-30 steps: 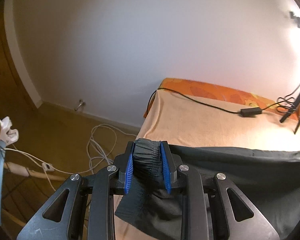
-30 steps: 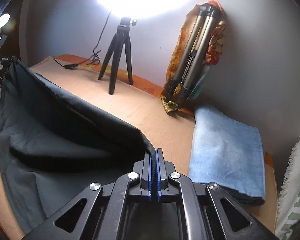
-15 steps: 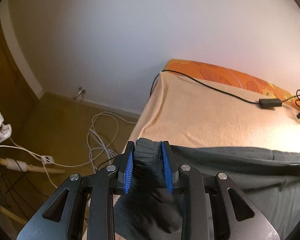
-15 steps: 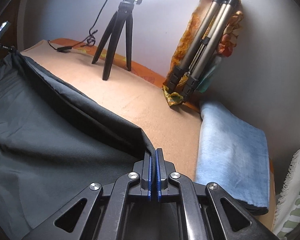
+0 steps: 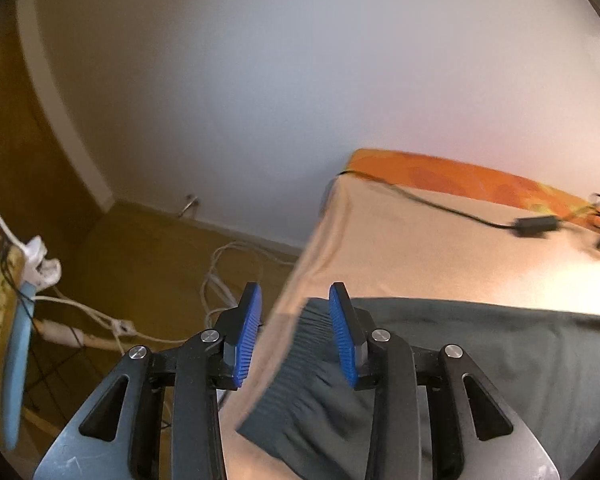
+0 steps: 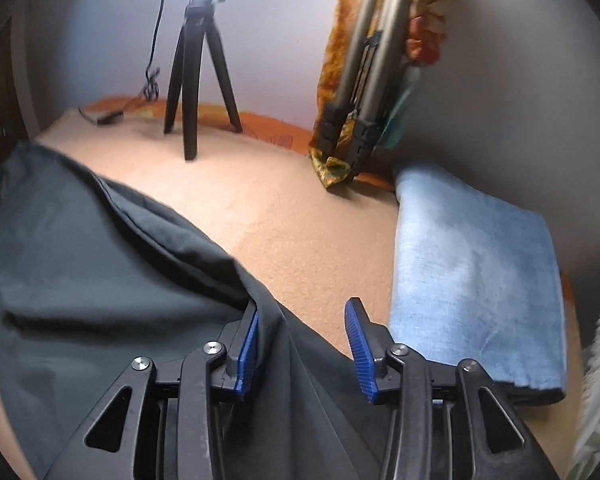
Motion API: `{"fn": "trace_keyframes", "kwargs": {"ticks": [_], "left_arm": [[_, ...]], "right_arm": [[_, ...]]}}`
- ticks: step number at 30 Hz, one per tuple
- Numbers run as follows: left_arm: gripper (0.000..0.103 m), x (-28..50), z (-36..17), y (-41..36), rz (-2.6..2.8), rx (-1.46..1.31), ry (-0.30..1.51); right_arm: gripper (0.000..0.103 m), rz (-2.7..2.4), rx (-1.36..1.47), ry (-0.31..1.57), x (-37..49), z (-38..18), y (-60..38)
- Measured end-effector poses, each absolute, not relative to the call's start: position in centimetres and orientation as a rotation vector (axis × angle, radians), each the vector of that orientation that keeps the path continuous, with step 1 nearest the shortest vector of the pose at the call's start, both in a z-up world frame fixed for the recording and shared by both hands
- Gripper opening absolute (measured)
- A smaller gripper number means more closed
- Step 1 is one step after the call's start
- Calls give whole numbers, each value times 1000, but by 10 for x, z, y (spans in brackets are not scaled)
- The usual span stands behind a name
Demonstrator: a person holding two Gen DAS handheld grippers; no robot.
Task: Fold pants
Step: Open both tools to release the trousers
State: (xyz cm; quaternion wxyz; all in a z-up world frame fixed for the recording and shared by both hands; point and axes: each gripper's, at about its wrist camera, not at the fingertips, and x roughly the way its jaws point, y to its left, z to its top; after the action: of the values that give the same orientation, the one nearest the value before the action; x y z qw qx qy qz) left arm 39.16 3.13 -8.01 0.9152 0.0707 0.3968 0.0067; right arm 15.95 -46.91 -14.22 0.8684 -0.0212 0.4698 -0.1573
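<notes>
Dark grey pants (image 5: 480, 344) lie spread on a bed with a peach sheet (image 5: 420, 248). In the left wrist view the gathered elastic waistband (image 5: 300, 364) lies at the bed's left edge, between and below the blue pads of my left gripper (image 5: 296, 300), which is open. In the right wrist view the pants (image 6: 80, 264) lie flat with a folded ridge of cloth. My right gripper (image 6: 304, 316) is open; the cloth edge still drapes against its left pad (image 6: 249, 344).
A folded blue towel (image 6: 476, 272) lies to the right of the pants. A black tripod (image 6: 198, 80) and a folded grey tripod (image 6: 364, 80) stand at the back by the wall. A black cable with adapter (image 5: 536, 226) crosses the sheet. White cables (image 5: 224, 280) lie on the floor.
Both grippers have opened and let go of the pants. The waistband has dropped onto the bed's edge and the cloth at the right end has settled down on the sheet.
</notes>
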Motion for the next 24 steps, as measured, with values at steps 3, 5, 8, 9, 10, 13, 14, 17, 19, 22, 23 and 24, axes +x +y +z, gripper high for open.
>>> {"fn": "trace_keyframes", "kwargs": {"ticks": [3,5,8,9,10,13,14,17,19,22,23,24], "left_arm": [[33,365,-63,5,-86,149,789],[33,351,-55,-11,-143,153,784],[33,321,-44,-45,-247,154,776],[33,308,-41,-61,-292,149,776],[33,300,-39,-71,-324,147,780],[33,266,-35,-112,-437,163,786],[33,256,-34,-124,-470,178,787],[33,220,-31,-166,-570,239,788],[33,197,-30,-193,-636,281,791],[33,166,-28,-224,-726,298,798],[33,158,-29,-230,-750,295,804],[34,150,-29,-237,-772,294,810]], "right_arm": [[50,-326,-31,953,145,-127,-467],[53,-326,-23,933,131,-114,-465],[58,-329,-26,908,115,-100,-462],[59,-325,-15,895,109,-94,-461],[60,-311,5,886,103,-89,-462],[60,-301,47,845,81,-72,-458],[60,-298,49,838,75,-69,-454],[60,-280,44,820,44,-61,-454],[59,-274,43,818,17,-59,-456],[59,-272,48,830,-23,-61,-462],[59,-271,47,837,-36,-63,-464],[57,-270,44,845,-50,-65,-465]]}}
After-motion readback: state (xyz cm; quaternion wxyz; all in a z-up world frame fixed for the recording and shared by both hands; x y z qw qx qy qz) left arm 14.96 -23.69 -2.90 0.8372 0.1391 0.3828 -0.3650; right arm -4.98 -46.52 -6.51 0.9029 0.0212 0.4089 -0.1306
